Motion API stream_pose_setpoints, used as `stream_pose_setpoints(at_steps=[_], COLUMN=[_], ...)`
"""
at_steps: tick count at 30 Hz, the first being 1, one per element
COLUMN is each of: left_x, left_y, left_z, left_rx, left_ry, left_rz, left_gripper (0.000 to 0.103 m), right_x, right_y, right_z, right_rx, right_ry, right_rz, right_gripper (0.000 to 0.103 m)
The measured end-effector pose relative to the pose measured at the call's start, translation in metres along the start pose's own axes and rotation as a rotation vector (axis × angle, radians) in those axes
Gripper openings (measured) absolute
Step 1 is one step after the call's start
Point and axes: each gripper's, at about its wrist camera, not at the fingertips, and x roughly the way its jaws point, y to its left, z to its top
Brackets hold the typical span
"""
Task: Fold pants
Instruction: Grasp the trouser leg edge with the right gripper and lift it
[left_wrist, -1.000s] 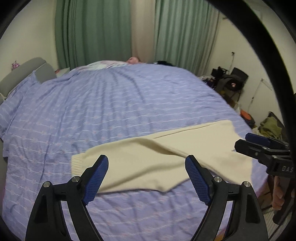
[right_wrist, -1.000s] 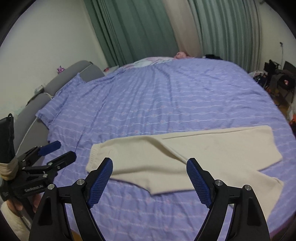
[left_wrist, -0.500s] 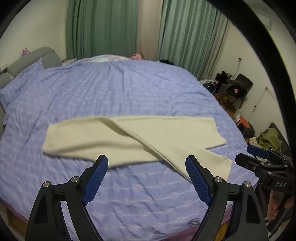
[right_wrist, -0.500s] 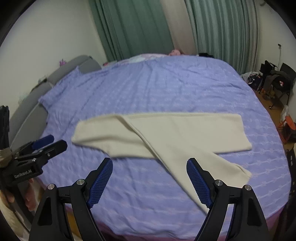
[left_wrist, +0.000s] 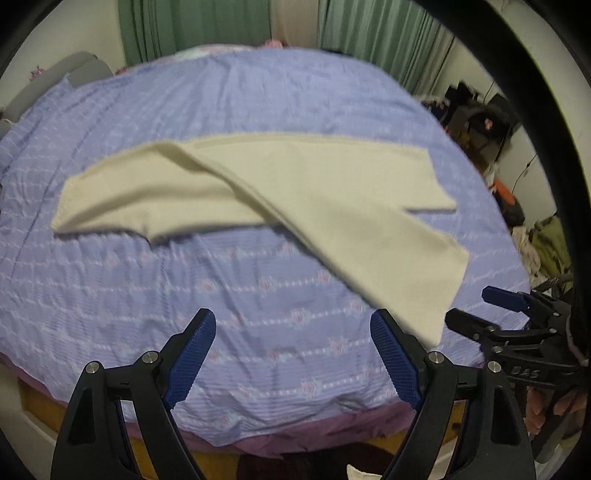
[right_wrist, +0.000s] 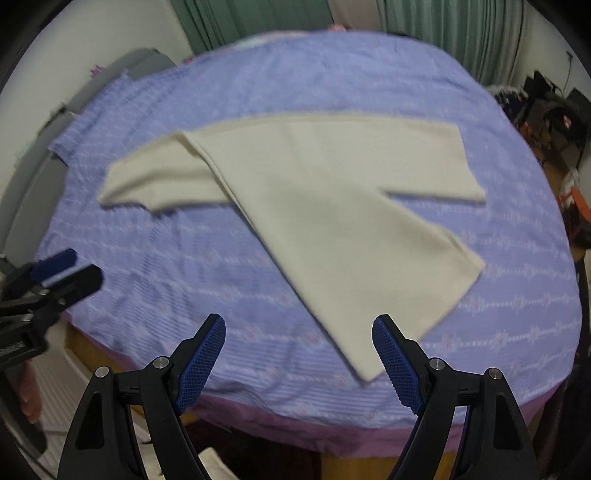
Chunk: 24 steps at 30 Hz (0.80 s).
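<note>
Cream pants (left_wrist: 295, 192) lie flat across the purple bedspread (left_wrist: 229, 306), waist at the left, two legs spreading to the right; they also show in the right wrist view (right_wrist: 325, 206). My left gripper (left_wrist: 293, 354) is open and empty, held above the bed's near edge, short of the pants. My right gripper (right_wrist: 299, 354) is open and empty, just short of the near leg's cuff (right_wrist: 369, 354). The right gripper also shows at the right of the left wrist view (left_wrist: 509, 314), and the left gripper at the left of the right wrist view (right_wrist: 59, 273).
Green curtains (left_wrist: 207, 26) hang behind the bed. A grey headboard (right_wrist: 144, 62) runs along the left. Chairs, bags and clutter (left_wrist: 480, 114) stand on the floor at the right. The bed's wooden frame (right_wrist: 354, 465) shows below the near edge.
Both grippers have pulled back and risen, so the whole pants and the bed's near edge now show. The pants lie unmoved. Both grippers stay open.
</note>
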Motion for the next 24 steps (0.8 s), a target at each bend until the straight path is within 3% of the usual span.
stream_pose_setpoints(at_steps=[5,16,21,22,24], left_x=[0.039,0.107,0.123,0.124,0.127], left_y=[-0.007,-0.015,-0.014,-0.014,-0.015], left_z=[-0.008,0.003,0.007,0.008,0.012], left_rx=[-0.030,-0.019,-0.023,-0.023,-0.021], left_ry=[0.122,0.253,0.283,0.286,0.287], left_rz=[-0.006,0.023,0.028,0.027,0.025], left_gripper=[0.086,0.086,0.086,0.086,0.086], right_x=[0.051,0.142,0.162,0.164,0.165], right_y=[-0.013,-0.009,-0.009,-0.009,-0.010], right_z=[-0.019,-0.023,-0.019,-0.018,-0.015], right_rx=[-0.029,-0.179,-0.282,-0.305,-0.346], right_ry=[0.110,0.236,0.217,0.212,0.211], right_rz=[-0.040,-0.183,-0.288,-0.289,-0.281], right_gripper=[0.082,0.080,0.079,0.073,0.052])
